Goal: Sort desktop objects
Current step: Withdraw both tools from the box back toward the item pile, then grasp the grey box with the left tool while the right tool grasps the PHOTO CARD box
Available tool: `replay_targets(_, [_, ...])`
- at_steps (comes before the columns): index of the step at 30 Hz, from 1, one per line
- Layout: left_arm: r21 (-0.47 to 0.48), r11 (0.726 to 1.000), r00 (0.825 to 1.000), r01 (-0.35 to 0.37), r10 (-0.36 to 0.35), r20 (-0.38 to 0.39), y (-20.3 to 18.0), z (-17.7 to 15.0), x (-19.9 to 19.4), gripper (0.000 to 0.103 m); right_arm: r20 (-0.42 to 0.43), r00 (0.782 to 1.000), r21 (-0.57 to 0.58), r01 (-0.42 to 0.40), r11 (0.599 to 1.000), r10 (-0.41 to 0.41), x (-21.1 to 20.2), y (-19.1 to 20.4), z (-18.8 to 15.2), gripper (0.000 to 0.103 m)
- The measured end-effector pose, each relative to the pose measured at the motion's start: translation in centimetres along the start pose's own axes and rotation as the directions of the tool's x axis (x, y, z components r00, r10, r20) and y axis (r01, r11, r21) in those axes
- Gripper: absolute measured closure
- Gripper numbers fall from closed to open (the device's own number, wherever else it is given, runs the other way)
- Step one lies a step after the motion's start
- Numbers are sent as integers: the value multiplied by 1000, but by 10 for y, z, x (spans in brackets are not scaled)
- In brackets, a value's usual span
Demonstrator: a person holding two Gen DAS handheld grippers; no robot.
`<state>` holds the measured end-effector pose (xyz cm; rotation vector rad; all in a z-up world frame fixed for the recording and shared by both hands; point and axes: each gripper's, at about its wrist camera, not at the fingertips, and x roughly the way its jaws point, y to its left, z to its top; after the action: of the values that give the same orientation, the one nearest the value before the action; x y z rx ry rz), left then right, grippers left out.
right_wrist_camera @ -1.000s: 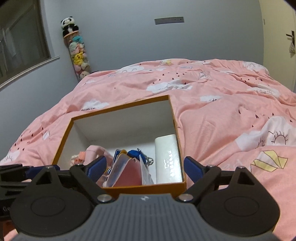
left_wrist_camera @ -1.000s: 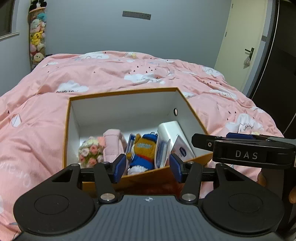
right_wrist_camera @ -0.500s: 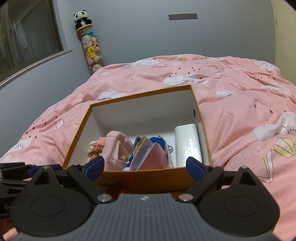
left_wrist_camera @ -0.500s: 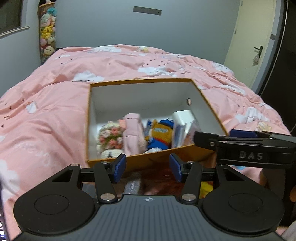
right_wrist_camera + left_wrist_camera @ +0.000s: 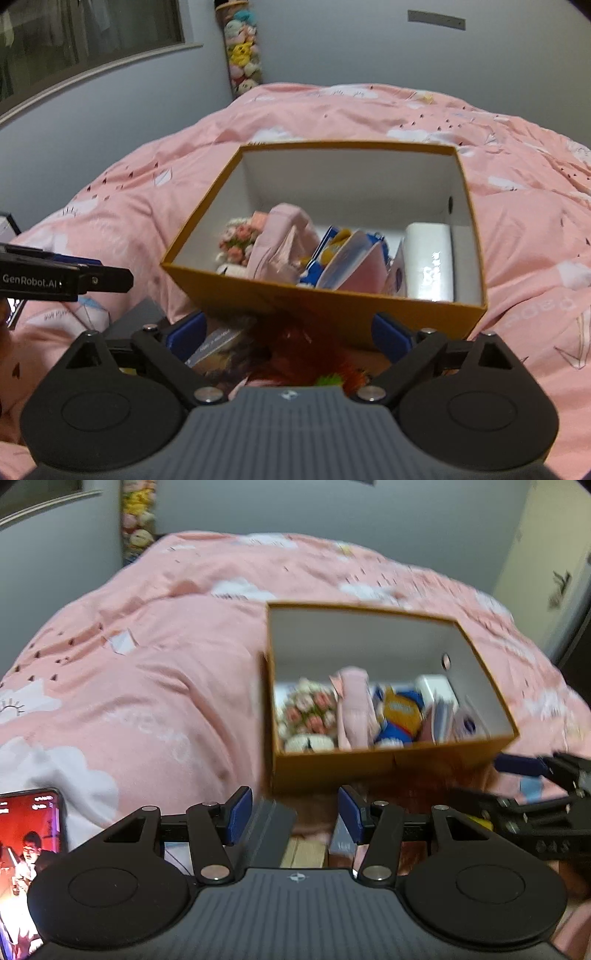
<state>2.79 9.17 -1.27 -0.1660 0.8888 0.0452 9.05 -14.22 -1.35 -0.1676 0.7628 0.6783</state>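
A pink blanket (image 5: 517,155) covered the bed, soft toys (image 5: 242,55) hung in the far corner, and a phone (image 5: 26,853) glowed at the near edge.

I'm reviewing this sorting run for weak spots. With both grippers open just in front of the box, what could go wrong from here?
1. The orange box sits on a soft pink duvet; a push on its near wall could tip or slide it.
2. Its near half is crowded: flower bouquet, pink pouch, white case. Another item may land on top.
3. The lit phone lies close to the left gripper and might get knocked.
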Motion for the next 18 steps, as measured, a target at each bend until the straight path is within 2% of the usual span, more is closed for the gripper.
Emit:
replay_targets(4, [66, 998, 996, -13, 18, -83, -5, -7, 11, 43, -59, 997, -8, -47, 999, 46, 8, 4, -3, 33])
replay_targets(8, [79, 995, 991, -58, 67, -118, -4, -12, 18, 43, -123, 987, -21, -111, 994, 107, 20, 10, -1, 45])
replay_targets(13, [109, 989, 986, -99, 112, -123, -3, -12, 24, 43, -215, 961, -8, -182, 983, 176, 46, 16, 7, 46])
replay_targets(18, [123, 987, 980, -101, 120, -160, -1, -13, 38, 43, -279, 941, 49, -187, 981, 193, 75, 20, 16, 43])
